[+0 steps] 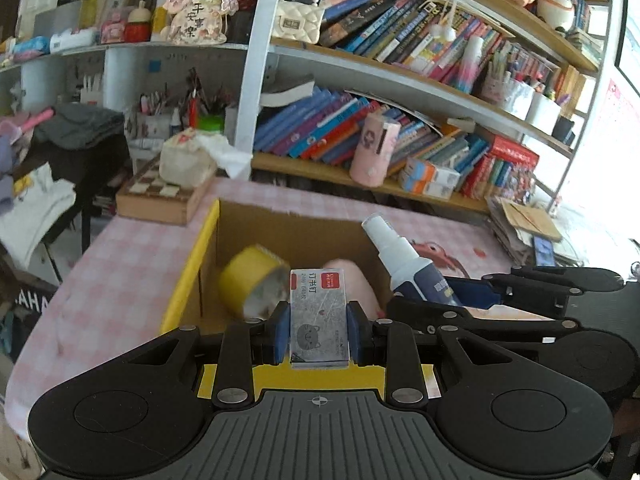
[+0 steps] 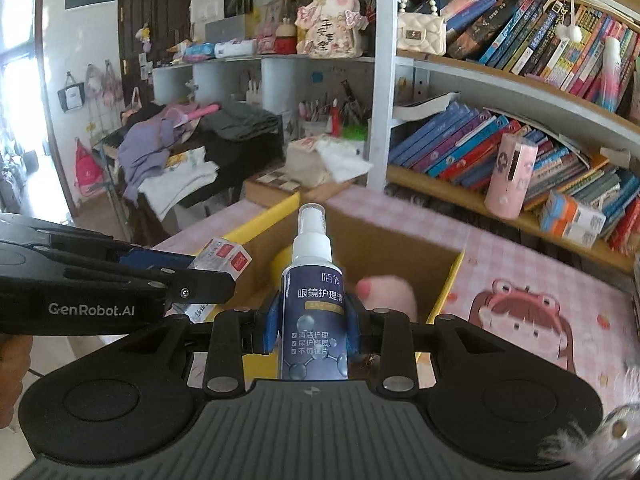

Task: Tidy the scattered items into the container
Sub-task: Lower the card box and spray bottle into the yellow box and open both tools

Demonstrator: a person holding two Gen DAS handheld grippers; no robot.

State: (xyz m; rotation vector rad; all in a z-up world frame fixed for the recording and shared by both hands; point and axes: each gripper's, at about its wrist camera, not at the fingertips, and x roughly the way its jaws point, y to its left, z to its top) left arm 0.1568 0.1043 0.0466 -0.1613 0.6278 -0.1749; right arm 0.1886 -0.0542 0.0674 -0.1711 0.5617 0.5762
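Nearest the lens in our left wrist view: the left gripper (image 1: 319, 330), jaws narrow, blue pads pressed on both long edges of a small silver staple box (image 1: 319, 316). The box stands on end btwn the pads, red label at top, cat drawing lower down. It's lifted, over the near edge of the cardboard box (image 1: 208, 248) w/ yellow-taped rims.

In our right wrist view the right gripper (image 2: 312, 320) is likewise nearly closed, pads gripping the sides of a dark-blue spray bottle (image 2: 314, 300), upright, white nozzle pointing up and away from us. We see the same bottle from the left cam at right, tilted, w/ the right gripper's black linkage beside it. From the right cam, the left gripper shows at left, side-on, staple box in its tip.

Inside the cardboard box: a yellow tape roll (image 1: 254, 284) leaning at the left wall, and a pink plush item (image 2: 390, 294) toward the right. Both held items are over or just at the box's opening, not resting on anything we can see.

The box sits on a pink checked tablecloth (image 1: 120, 280); bookshelves (image 1: 400, 80) stand behind.
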